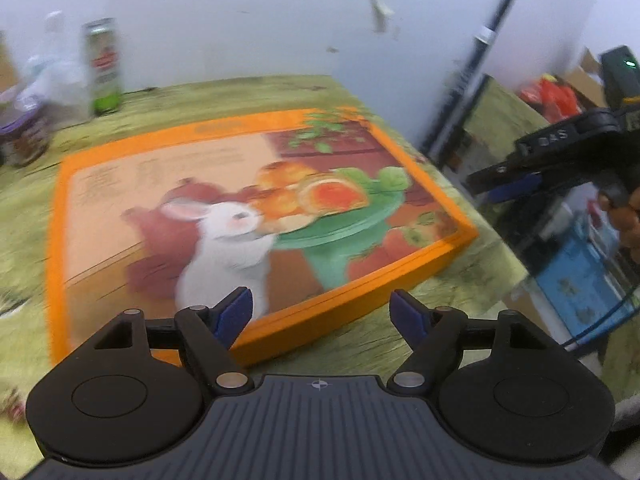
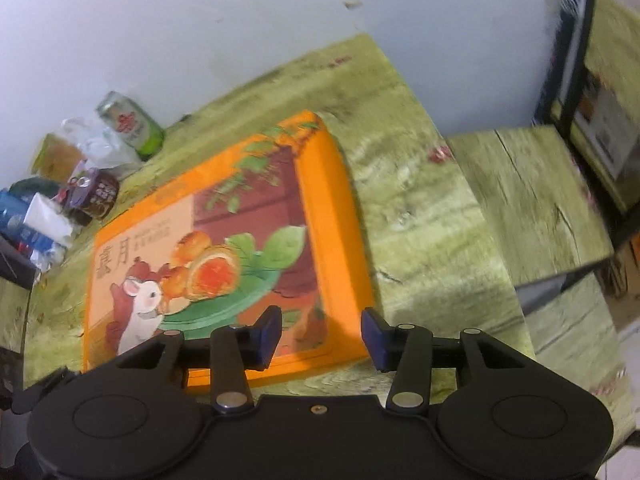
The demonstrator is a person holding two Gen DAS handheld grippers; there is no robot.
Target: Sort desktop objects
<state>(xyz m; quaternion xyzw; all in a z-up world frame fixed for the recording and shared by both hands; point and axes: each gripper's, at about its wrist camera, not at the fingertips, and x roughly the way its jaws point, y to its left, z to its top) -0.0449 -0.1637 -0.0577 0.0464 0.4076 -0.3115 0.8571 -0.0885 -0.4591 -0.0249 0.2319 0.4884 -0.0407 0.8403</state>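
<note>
— Where was the box when you looked down your left gripper?

— The orange box (image 1: 256, 216) lay flat on the green wood-grain table (image 1: 420, 320), filling the middle of the left wrist frame, its lid showing a white rabbit beside a green dish of pastries. My left gripper (image 1: 322, 316) hung at the bottom of the frame above the box's near edge, jaws apart, nothing between them and neither blue pad touching the box.

— And your right?

— In the right wrist frame my right gripper (image 2: 320, 338) sat low at centre, over the box's (image 2: 224, 248) near right corner. Its jaws stood apart with a gap between the pads, gripping nothing; I saw only the lid and the table (image 2: 420, 220) through that gap. From the left wrist frame the same tool (image 1: 560, 156) poked in from the right edge, beyond the table's edge, with part of my hand (image 1: 628, 220) behind it.

— Anything else on the table?

— At the upper left of both frames, near the white wall, stood a green can (image 1: 103, 66) upright, a crumpled clear bag (image 2: 102, 146) beside it and a small dark cup (image 2: 96, 194) nearer the box. All were blurred, and all were apart from the box.
</note>
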